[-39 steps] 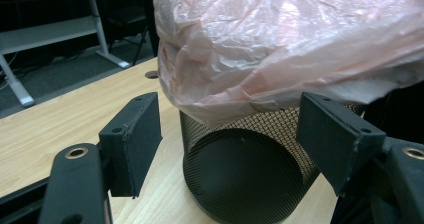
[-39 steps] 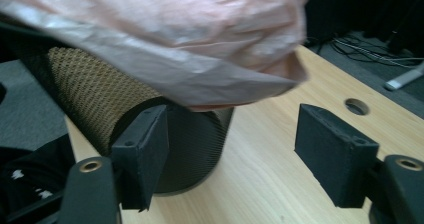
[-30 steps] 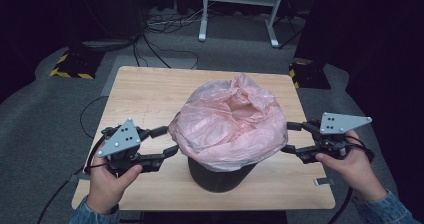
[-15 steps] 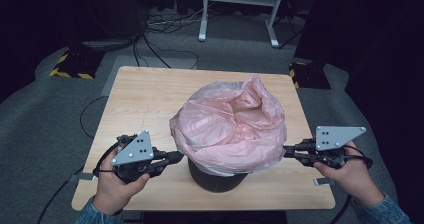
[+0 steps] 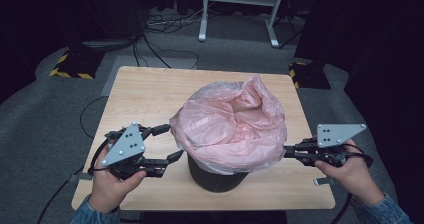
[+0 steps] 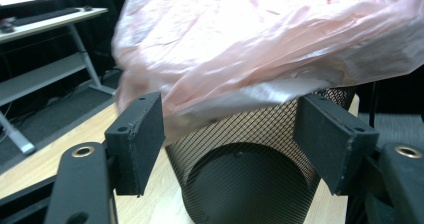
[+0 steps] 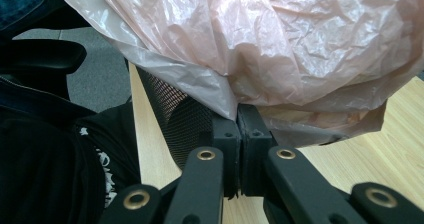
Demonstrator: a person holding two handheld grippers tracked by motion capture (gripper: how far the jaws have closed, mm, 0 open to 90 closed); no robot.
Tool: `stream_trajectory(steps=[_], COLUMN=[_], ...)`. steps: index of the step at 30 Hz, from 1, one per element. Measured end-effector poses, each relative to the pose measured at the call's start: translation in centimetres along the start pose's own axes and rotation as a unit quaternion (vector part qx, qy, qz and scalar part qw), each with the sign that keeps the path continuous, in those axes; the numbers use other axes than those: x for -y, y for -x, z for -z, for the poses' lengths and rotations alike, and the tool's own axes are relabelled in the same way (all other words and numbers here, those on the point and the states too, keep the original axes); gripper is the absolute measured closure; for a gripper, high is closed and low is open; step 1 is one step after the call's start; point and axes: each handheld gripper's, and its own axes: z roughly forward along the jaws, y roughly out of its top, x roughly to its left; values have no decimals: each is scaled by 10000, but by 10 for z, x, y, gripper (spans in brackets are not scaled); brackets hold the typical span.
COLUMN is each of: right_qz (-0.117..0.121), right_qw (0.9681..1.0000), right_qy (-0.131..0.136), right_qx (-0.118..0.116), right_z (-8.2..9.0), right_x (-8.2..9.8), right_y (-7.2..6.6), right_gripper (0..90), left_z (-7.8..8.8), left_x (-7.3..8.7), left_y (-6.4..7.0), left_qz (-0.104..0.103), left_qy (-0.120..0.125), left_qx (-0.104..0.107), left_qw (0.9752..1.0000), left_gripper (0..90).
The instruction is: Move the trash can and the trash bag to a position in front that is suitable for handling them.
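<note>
The pink bag is draping loosely over the black mesh bin, which is standing near the front edge of the wooden table; the bag's hem is hanging only partway down the mesh wall, with the top still puffed up. The step in hand looks like lining the bin: working the hem down around the rim.

The right gripper is sitting at the bin's right side with its jaws pressed together on the bag's lower edge, the film pinched between the pads in the right gripper view. The left gripper is at the bin's left side, its jaws having just been opening; they are standing apart, with the hem and mesh ahead of them but nothing pressed between.

Next, the left gripper probably needs to close on the hem and pull it down evenly against the right's hold, without tearing the thin film or tipping the bin.
</note>
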Motion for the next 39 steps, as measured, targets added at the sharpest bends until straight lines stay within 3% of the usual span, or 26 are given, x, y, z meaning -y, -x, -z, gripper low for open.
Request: stream_trajectory(steps=[4, 6, 8, 11, 15, 21, 28, 36, 37, 39], right_qz=[15, 18, -6, -62, -148, -271, -454, -696, -764, -822], right_qw=[10000, 10000, 10000, 9999, 9997, 9990, 9975, 9943, 9935, 9924], right_qy=[-32, -34, -31, -14, -108, -198, -277, -646, -683, -795], right_qx=[-32, -53, -74, -89, -155, -299, -470, -489, -495, -456], right_z=[-1, -1, -1, -1, -4, -15, -27, -44, -46, -49], right_x=[-2, -3, -2, 0, 5, 18, 34, 59, 64, 72], right_y=[0, 0, 0, 1, 1, 0, 0, 5, 6, 8], right_gripper=[888, 889, 889, 891, 895, 896, 900, 900, 900, 900], left_z=[-10, -10, -8, -7, -8, -13, -19, -30, -30, -32], left_x=[-5, -5, -4, -2, 5, 30, 50, 63, 67, 77], left_y=[-1, -1, -2, -1, 0, 2, 3, 1, -1, -4], left_qz=[-114, -160, -10, 26, 146, 384, 524, 548, 656, 701], left_qy=[-91, -157, -113, -219, -398, -617, -783, -1254, -1280, -1541], left_qx=[128, 67, 211, 303, 530, 726, 803, 621, 642, 460], left_qw=[9998, 9997, 9997, 9993, 9977, 9947, 9923, 9886, 9875, 9845], left_gripper=[416, 577, 754, 853, 877, 881, 886, 888, 888, 888])
